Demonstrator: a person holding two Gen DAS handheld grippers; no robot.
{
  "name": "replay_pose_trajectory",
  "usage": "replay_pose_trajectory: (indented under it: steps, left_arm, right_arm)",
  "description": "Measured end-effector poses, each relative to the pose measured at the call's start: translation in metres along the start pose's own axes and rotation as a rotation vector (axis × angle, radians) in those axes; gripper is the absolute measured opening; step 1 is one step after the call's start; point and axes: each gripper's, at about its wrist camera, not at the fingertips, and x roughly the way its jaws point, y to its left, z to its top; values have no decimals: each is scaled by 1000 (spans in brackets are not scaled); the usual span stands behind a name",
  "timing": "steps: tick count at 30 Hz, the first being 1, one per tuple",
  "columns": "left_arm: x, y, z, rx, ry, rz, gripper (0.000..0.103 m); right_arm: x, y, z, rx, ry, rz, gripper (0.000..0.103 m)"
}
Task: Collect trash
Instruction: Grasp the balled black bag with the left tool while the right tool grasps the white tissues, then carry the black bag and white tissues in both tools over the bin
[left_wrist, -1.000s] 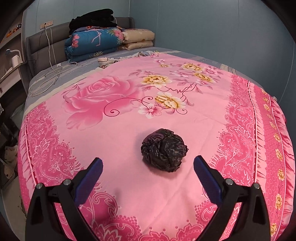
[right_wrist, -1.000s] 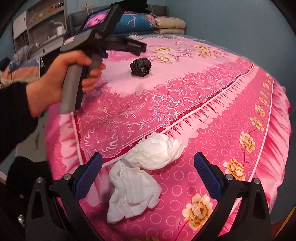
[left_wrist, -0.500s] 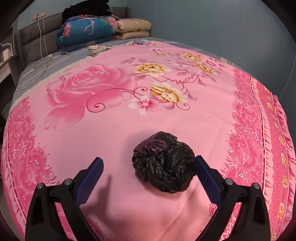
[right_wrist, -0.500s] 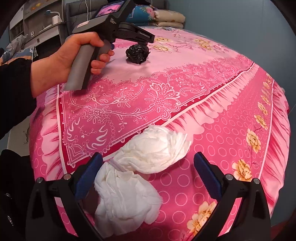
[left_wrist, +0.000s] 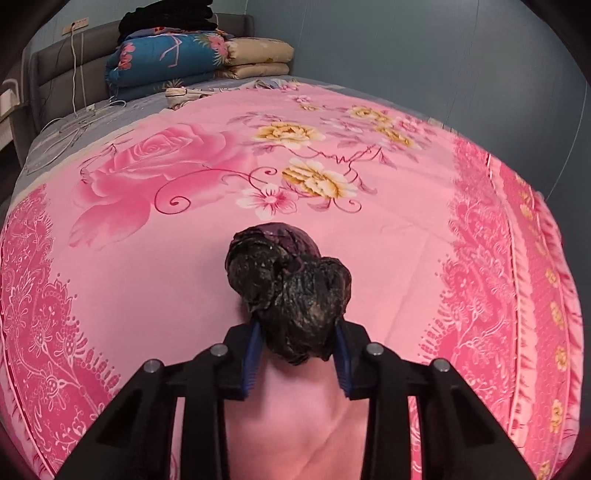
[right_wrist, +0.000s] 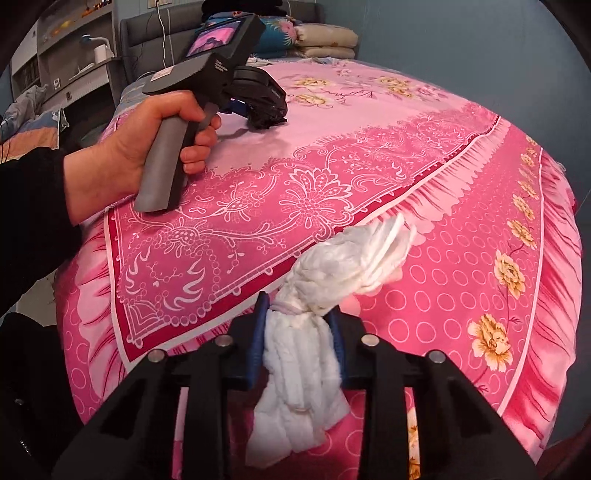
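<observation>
A bedroom with blue-grey walls and a wide bed under a pink floral cover.

The bed (left_wrist: 147, 280) fills the room; at its far end stands a grey padded headboard (left_wrist: 48, 70), with folded quilts (left_wrist: 173, 62) stacked against it and white cables (left_wrist: 74, 118) trailing beside them. Left of the headboard stand shelves (right_wrist: 70, 55), holding what may be a small lamp.

A bag (left_wrist: 288, 295) lies mid-bed (left_wrist: 147, 277); tissue (right_wrist: 325, 295) lies near the bed's edge, well apart. Folded quilts (left_wrist: 177, 62) are stacked at the far end.
</observation>
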Motion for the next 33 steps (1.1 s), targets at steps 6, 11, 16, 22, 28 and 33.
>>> replay_pose_trajectory:
  steps: [6,11,16,22,28,33]
  left_arm:
    - [-35,8,1,-27,-32,-55,31]
    - [-65,14,-10,-64,-45,-87,31]
    - [-96,12,-27,-70,-62,-104,31]
    - [-139,0,-51,-49,-97,-117,31]
    - [-194,-20,-63,-13,-163,-143,31]
    - [-240,-47,-72,44,-224,-178,31]
  right_arm:
    - [-20,-4,8,15,-49,-5,26]
    - [-43,-10,16,32,-109,-9,26]
    - [-64,-17,17,50,-155,-20,26]
    - [-93,-22,18,67,-214,-19,26]
    - [-132,-21,16,57,-313,-24,26]
    - [-169,-26,12,57,-383,-48,27]
